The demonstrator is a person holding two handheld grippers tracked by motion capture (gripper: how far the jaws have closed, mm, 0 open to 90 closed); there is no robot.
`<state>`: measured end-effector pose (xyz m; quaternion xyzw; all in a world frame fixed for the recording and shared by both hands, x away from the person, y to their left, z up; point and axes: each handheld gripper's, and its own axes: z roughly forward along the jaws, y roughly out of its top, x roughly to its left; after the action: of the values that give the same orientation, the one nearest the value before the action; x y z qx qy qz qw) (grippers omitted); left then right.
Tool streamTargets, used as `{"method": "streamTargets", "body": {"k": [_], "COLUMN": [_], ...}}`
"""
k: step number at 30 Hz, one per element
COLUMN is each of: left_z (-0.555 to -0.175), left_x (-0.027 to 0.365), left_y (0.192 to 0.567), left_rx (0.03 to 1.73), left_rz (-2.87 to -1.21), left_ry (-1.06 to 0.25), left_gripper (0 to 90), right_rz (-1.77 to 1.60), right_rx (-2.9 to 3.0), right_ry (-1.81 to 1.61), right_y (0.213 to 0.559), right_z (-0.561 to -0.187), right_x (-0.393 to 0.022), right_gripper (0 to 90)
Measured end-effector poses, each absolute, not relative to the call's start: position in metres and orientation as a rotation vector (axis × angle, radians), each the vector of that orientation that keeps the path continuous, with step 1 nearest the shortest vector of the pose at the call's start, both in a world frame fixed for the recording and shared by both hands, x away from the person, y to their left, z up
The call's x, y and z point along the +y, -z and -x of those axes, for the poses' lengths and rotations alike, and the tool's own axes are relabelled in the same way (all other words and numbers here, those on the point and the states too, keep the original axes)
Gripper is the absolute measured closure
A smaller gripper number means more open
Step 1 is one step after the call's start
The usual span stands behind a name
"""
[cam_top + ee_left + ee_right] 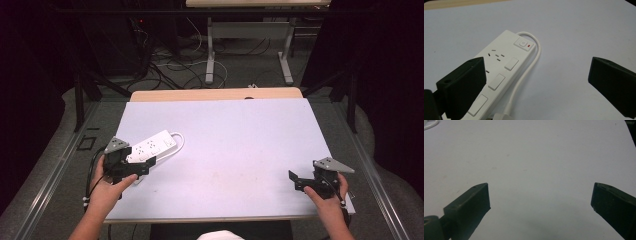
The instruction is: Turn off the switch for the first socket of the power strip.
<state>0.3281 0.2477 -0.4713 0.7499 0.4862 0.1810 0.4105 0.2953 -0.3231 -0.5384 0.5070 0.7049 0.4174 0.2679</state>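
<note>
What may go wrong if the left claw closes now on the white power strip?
The left claw is open and off-centre: one jaw lies over the power strip, the other over bare table. Closing could push the strip sideways. The white cable loops between the jaws and may be pinched. The red light suggests power is on.

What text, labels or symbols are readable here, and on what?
No words, brands or numbers can be read.
Power symbol, no text: on the square button of the power strip, next to a small red light.
Rocker switches on the strip: blank.
Table: no markings.
Left gripper and right gripper: no labels visible.
</note>
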Motion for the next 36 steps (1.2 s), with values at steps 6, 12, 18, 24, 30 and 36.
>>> {"method": "streamTargets", "body": {"k": [6,12,18,24,30,36], "left_z": [-0.331,-0.334,-0.336,-0.340,-0.345,-0.353], "left_x": [0.245,0.243,0.241,0.238,0.239,0.240], "left_y": [0.468,0.466,0.463,0.458,0.450,0.446], "left_rx": [1.224,1.232,1.216,1.211,1.188,1.187], "left_rz": [-1.928,-1.967,-2.032,-2.064,-2.129,-2.172], "left_ry": [-0.435,-0.408,-0.420,-0.428,-0.417,-0.422], "left_gripper": [1.4,1.4,1.4,1.4,2.2,5.7], "right_rz": [-1.372,-1.389,-1.394,-1.395,-1.394,-1.398], "right_rx": [1.904,1.896,1.882,1.880,1.894,1.902], "right_ry": [-1.126,-1.136,-1.134,-1.135,-1.133,-1.136], "right_y": [0.539,0.538,0.538,0.538,0.539,0.540], "right_z": [-0.295,-0.295,-0.295,-0.295,-0.295,-0.295], "right_x": [-0.324,-0.325,-0.325,-0.325,-0.325,-0.324], "right_gripper": [1.6,1.6,1.6,1.6,1.7,1.9]}}
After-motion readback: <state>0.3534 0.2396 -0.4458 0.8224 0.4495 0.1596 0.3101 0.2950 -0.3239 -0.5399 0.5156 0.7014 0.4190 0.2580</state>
